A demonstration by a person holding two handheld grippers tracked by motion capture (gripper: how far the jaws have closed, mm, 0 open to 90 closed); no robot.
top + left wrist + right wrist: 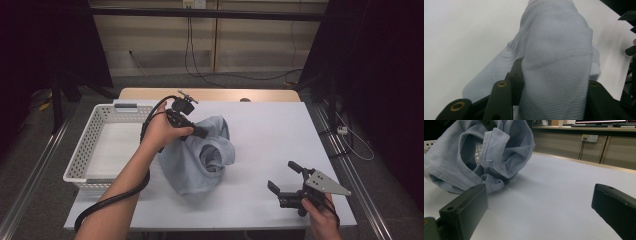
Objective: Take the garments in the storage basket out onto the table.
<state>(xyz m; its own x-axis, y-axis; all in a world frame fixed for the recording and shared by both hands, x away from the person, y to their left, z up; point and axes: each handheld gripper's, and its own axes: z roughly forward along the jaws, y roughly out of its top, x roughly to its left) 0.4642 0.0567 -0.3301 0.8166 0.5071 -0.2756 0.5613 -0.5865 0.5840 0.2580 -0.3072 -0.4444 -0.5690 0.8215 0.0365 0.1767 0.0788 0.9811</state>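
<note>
The left gripper is clamping a fold of the light blue garment at centre frame in the high view, with cloth bunching between its jaws. The garment is lying crumpled on the white table, just right of the white basket. The right gripper is hovering at lower right, jaws spread wide and gripping nothing.

The garment I hold, at centre frame in the high view, is pale blue-grey with a fine ribbed knit. My left gripper is black with brass-coloured rivets; my right gripper, lower right, is black under a grey plate. The basket at the left is white with a dotted hole pattern. The table is plain white, with a tan wooden edge at the top.
</note>
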